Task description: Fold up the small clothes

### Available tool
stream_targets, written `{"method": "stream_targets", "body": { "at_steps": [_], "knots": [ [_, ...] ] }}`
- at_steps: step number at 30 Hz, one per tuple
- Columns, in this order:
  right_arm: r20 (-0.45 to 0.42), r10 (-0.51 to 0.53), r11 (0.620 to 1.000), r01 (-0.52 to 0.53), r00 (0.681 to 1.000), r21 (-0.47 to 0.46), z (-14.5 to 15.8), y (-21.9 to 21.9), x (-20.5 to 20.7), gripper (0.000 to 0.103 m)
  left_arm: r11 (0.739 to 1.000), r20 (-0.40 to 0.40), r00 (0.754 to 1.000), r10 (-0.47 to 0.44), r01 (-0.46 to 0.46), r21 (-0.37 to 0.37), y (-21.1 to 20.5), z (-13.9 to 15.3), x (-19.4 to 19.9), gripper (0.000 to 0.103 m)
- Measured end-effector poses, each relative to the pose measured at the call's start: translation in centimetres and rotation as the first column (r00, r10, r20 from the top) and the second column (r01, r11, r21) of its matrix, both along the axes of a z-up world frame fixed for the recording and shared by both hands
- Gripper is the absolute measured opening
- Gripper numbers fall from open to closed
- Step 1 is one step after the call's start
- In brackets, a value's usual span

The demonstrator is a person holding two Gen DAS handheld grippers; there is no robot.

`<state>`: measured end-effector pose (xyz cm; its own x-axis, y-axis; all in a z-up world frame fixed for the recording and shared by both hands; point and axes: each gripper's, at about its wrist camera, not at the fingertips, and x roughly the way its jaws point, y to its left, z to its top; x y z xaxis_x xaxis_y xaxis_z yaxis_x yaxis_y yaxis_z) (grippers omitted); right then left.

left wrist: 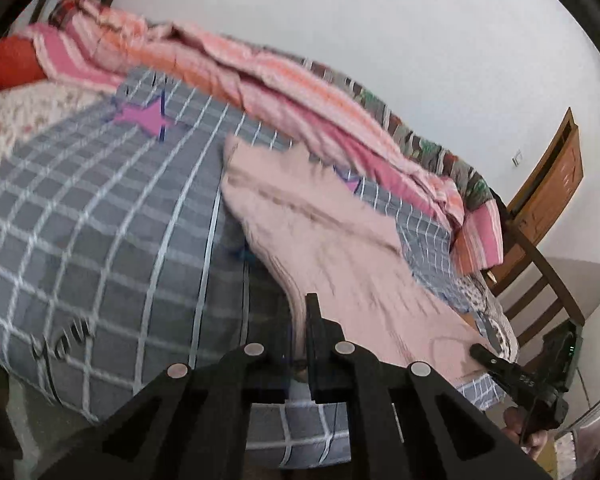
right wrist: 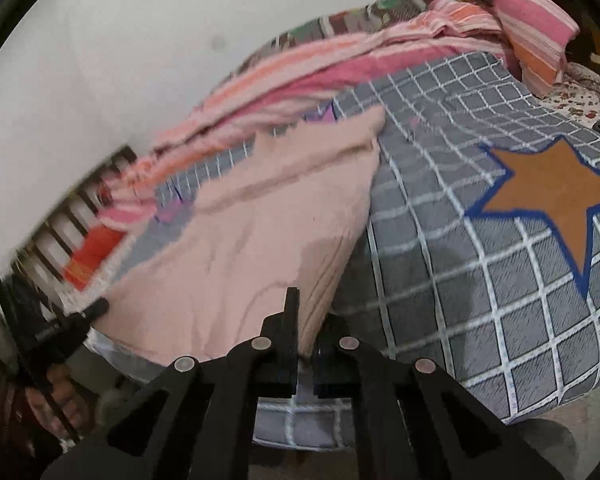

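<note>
A pale pink knit garment (left wrist: 324, 236) lies stretched over the grey checked bedspread (left wrist: 100, 220). My left gripper (left wrist: 304, 320) is shut on the garment's near left edge. My right gripper (right wrist: 300, 320) is shut on the garment (right wrist: 260, 216) at its near right edge, by the ribbed hem. The right gripper also shows in the left wrist view (left wrist: 500, 364) at the garment's far corner. The left gripper also shows in the right wrist view (right wrist: 88, 312) at the opposite corner. The cloth hangs taut between the two grippers.
A striped pink and orange quilt (left wrist: 260, 80) is bunched along the wall side of the bed. An orange star (right wrist: 552, 196) marks the bedspread to the right. A wooden chair (left wrist: 540, 280) stands past the bed end. A wooden headboard (right wrist: 60, 220) is at the left.
</note>
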<state>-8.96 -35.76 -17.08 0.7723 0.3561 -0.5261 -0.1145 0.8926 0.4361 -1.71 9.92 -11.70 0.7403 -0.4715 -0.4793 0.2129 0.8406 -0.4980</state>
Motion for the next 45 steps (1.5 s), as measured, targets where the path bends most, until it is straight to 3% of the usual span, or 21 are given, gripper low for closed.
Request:
{"method": "stream_targets", "body": {
  "at_steps": [8, 18, 27, 36, 45],
  "knots": [
    [0.061, -0.031, 0.998, 0.028, 0.998, 0.064, 4.6, -0.5, 2.4, 0.004, 0.997, 0.080, 0.996, 0.048, -0.053, 0.060, -0.5, 5.5, 3.8, 0.006],
    [0.146, -0.065, 0.970, 0.028, 0.987, 0.243, 8.9, -1.9, 8.4, 0.005, 0.990, 0.098, 0.987, 0.129, -0.134, 0.052, -0.7, 8.2, 9.8, 0.006],
    [0.136, -0.081, 0.970, 0.046, 0.987, 0.239, 8.9, -2.5, 16.0, 0.004, 0.983, 0.076, 0.985, 0.155, -0.161, 0.085, -2.2, 7.3, 17.1, 0.006],
    [0.032, -0.086, 0.979, 0.078, 0.996, 0.186, 6.3, -2.2, 25.7, 0.005, 0.977, 0.007, 0.984, 0.177, -0.177, 0.119, -3.9, 3.9, 25.4, 0.006],
    [-0.019, -0.067, 0.988, 0.069, 0.998, 0.136, 4.6, -1.9, 31.7, 0.005, 0.974, -0.034, 0.984, 0.174, -0.167, 0.156, -5.5, 1.5, 31.9, 0.007]
  ]
}}
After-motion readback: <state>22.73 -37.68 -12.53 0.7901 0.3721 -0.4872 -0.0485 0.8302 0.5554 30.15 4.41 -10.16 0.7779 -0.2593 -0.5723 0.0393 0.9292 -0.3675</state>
